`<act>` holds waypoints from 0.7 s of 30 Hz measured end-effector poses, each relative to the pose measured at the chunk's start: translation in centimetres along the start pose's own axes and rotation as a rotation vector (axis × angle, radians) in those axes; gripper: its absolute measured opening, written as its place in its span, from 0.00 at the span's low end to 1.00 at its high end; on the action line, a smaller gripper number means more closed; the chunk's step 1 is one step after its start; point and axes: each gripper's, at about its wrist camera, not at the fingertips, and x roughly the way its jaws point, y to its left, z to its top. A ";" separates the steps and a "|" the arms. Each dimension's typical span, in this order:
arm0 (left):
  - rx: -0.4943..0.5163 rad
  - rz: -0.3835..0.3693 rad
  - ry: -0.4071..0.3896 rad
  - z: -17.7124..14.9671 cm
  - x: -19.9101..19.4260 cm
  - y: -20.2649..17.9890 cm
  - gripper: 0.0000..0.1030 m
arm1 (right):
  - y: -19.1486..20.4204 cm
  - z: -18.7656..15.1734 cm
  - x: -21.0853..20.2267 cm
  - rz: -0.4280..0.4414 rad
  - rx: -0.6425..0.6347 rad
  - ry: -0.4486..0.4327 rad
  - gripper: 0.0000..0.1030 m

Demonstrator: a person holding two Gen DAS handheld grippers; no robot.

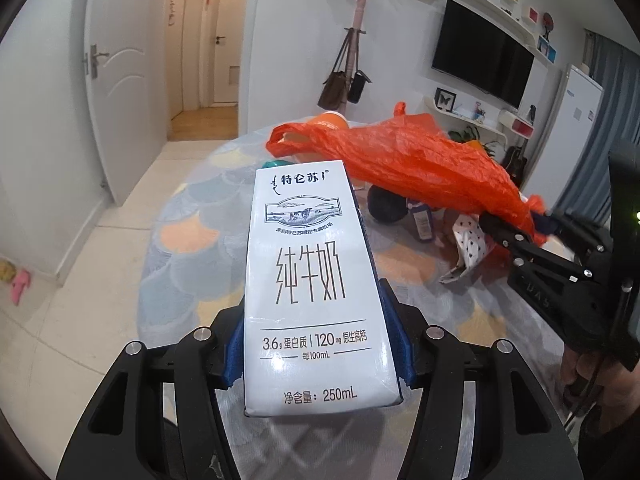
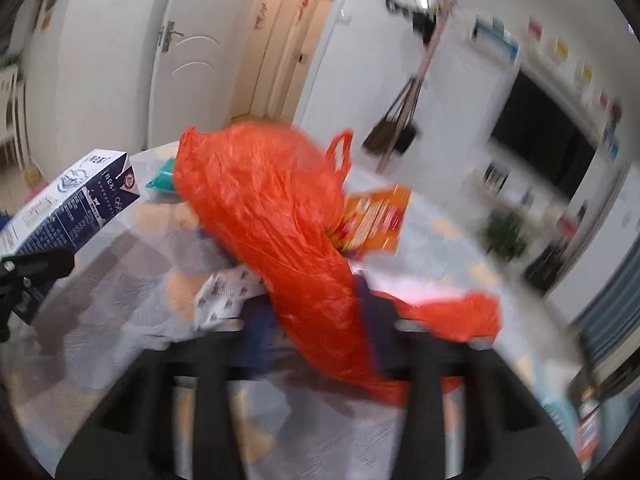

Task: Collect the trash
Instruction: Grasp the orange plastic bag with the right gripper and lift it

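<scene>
A white 250 mL milk carton lies lengthwise between the blue pads of my left gripper, which is shut on it above the table. In the right wrist view the same carton shows at the left edge. An orange plastic bag stretches across the table's far side. My right gripper pinches one end of it at the right. In its own blurred view, the bag runs up from between the fingers of the right gripper, which is shut on it.
The round table has a patterned cloth. Under the bag lie a dark round object, a small blue pack, a crumpled white dotted paper and an orange box. An orange cup stands at the far edge.
</scene>
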 end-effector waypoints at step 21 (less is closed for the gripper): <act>0.083 -0.049 -0.125 -0.3 -2.7 -2.0 0.54 | -7.2 -4.6 -16.2 -0.072 0.326 -0.413 0.14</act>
